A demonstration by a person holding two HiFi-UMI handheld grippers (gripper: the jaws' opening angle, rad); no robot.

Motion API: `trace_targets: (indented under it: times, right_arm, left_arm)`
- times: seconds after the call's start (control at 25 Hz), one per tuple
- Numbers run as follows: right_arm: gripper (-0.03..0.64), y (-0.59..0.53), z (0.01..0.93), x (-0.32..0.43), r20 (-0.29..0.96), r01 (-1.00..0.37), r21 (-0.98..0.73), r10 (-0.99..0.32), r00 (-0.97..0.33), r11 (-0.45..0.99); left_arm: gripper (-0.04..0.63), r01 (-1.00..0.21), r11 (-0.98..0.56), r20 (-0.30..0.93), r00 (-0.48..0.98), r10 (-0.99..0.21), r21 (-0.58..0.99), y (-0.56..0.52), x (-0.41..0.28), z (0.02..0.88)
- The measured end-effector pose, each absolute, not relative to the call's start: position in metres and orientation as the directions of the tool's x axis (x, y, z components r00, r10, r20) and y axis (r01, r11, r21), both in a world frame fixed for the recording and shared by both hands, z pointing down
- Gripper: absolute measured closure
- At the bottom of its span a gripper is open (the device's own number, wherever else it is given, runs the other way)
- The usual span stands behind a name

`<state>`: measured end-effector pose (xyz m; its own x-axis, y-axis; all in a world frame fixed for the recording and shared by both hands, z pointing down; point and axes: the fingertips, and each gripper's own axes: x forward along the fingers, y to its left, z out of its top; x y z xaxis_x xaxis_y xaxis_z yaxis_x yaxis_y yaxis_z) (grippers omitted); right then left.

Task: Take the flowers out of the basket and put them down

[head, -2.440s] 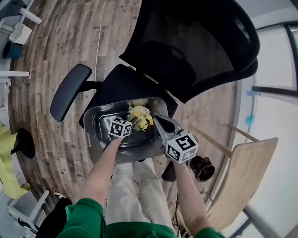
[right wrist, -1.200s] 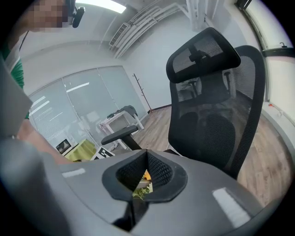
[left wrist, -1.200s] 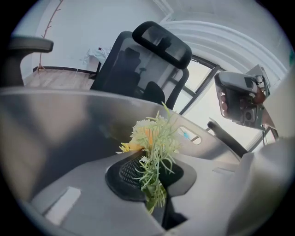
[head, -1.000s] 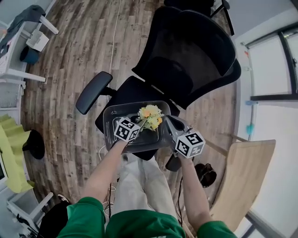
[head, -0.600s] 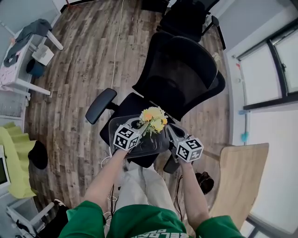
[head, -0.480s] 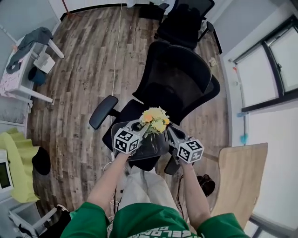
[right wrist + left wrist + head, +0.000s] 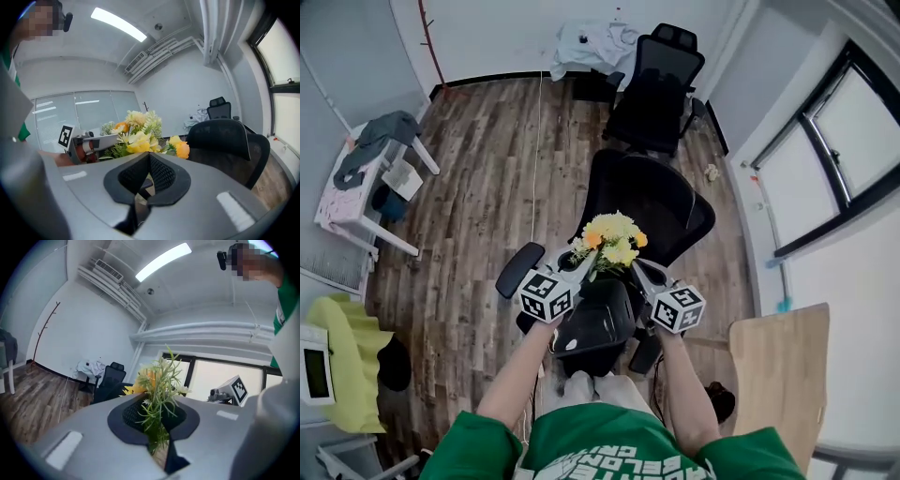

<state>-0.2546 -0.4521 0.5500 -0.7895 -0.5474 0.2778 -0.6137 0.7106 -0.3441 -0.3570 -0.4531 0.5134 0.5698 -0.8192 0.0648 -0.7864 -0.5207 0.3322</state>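
Note:
A bunch of yellow, orange and cream flowers with green stems stands up between my two grippers, high above the black chair. My left gripper is shut on the stems; in the left gripper view the green stems sit pinched between its jaws. My right gripper is shut on a thin edge, which looks like the rim of the basket. The basket shows only as a dark shape below the grippers. The flower heads rise just beyond the right jaws, with the left gripper beside them.
A black mesh office chair stands right below and ahead. A second black chair stands by the far wall. A white table with clothes is at the left, a wooden tabletop at the right, windows beyond.
Both grippers have risen well above the chair seat, the left one more, carrying the flowers up. The head view has risen too, so the chair and floor look smaller and farther below.

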Motion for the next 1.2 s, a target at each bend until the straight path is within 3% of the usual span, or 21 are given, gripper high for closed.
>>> trace_targets:
  times: [0.32,0.76,1.2]
  right_arm:
    - [0.611,-0.457,0.491,-0.280,0.197,-0.581,-0.298,-0.547,-0.814,0.758]
    - [0.611,-0.442,0.467,-0.290,0.180,-0.596,-0.257,-0.568,-0.803,0.761]
    - [0.611,-0.413,0.462,-0.201,0.147,-0.719,-0.258,-0.709,-0.689,0.645]
  left_arm:
    - [0.531,-0.814,-0.519,-0.001,0.537,-0.843,0.263,-0.451,-0.389,0.452]
    - [0.532,-0.802,-0.541,-0.030,0.552,-0.833,0.254,-0.443,-0.405,0.431]
    - [0.531,-0.690,-0.682,-0.043,0.695,-0.718,0.245,-0.434,-0.310,0.430]
